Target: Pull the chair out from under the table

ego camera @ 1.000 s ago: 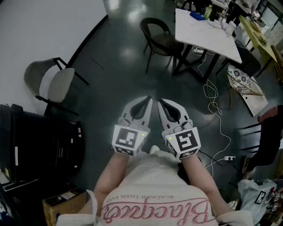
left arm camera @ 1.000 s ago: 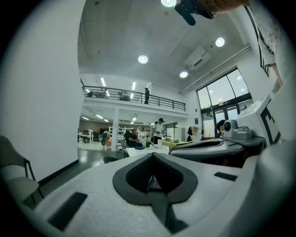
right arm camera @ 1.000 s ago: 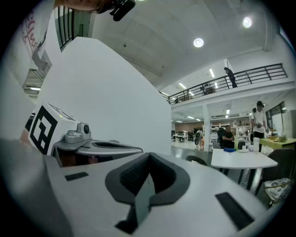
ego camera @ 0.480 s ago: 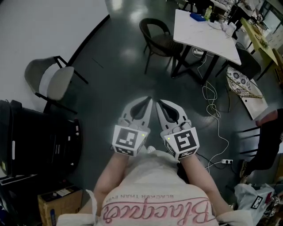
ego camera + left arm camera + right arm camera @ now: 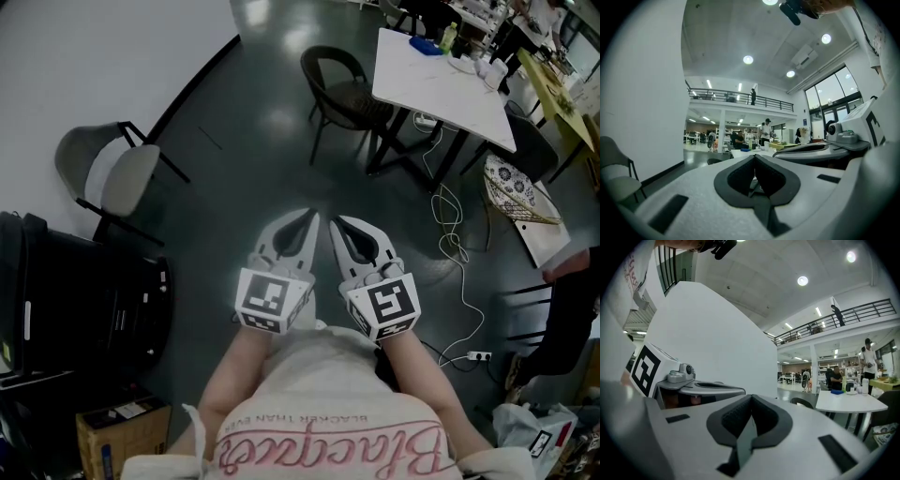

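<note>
Your left hand-held gripper (image 5: 309, 217) and right hand-held gripper (image 5: 335, 223) sit side by side in front of you, both clenched with nothing between the jaws. The dark round-backed chair (image 5: 339, 84) stands well ahead across the grey floor (image 5: 234, 178), its seat partly tucked under the white rectangular counter (image 5: 441, 80).

chair (image 5: 342, 89) just left of table (image 5: 450, 94); 2nd chair (image 5: 117, 178) far left by wall (image 5: 84, 47).
</note>
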Demonstrator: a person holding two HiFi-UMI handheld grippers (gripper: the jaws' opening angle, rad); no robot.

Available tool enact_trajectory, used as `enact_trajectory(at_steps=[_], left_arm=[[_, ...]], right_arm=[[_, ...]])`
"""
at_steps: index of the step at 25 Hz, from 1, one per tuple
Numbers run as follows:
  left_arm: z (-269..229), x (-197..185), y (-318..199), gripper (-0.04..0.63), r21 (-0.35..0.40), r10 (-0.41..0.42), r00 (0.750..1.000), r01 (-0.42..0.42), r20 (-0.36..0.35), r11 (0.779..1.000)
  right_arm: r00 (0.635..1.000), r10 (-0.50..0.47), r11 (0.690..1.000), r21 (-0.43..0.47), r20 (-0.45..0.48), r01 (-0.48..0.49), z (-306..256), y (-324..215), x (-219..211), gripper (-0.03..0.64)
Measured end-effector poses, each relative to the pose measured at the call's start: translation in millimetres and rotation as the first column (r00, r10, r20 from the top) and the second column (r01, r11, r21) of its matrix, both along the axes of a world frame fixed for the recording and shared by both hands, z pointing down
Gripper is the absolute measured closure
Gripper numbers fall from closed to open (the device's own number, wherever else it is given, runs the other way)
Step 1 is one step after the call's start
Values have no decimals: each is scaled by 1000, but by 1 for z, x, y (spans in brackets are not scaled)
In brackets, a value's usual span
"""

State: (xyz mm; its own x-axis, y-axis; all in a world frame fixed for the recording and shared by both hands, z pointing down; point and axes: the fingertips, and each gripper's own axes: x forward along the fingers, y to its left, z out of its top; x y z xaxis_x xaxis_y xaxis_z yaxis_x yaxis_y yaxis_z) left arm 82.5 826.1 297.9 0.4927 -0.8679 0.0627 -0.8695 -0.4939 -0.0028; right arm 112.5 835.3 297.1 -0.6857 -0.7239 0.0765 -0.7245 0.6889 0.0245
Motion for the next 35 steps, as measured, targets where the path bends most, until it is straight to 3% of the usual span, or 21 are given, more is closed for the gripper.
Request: enact_trajectory(at_steps=[9,22,26,35], left_arm=[[11,-6,-70,591,-28,5,1000,-6,-13,1000],[7,-44,-210,591,-17,7,999,-6,44,1000],[5,-54,-252,591,-11,22,995,-21,96,1000],[12,-72,-341,589,-27,72,994,-70,78,997]], right_arm=[[1000,25,999,-27,-13,-25,14,-66,-3,614],[999,45,998,-35,-31,-46,11,-205,-41,614],[998,40,998,-39,-38,-41,9,-247,-57,614],[996,62,997,-35,-61,-64,11,-334,-82,614]])
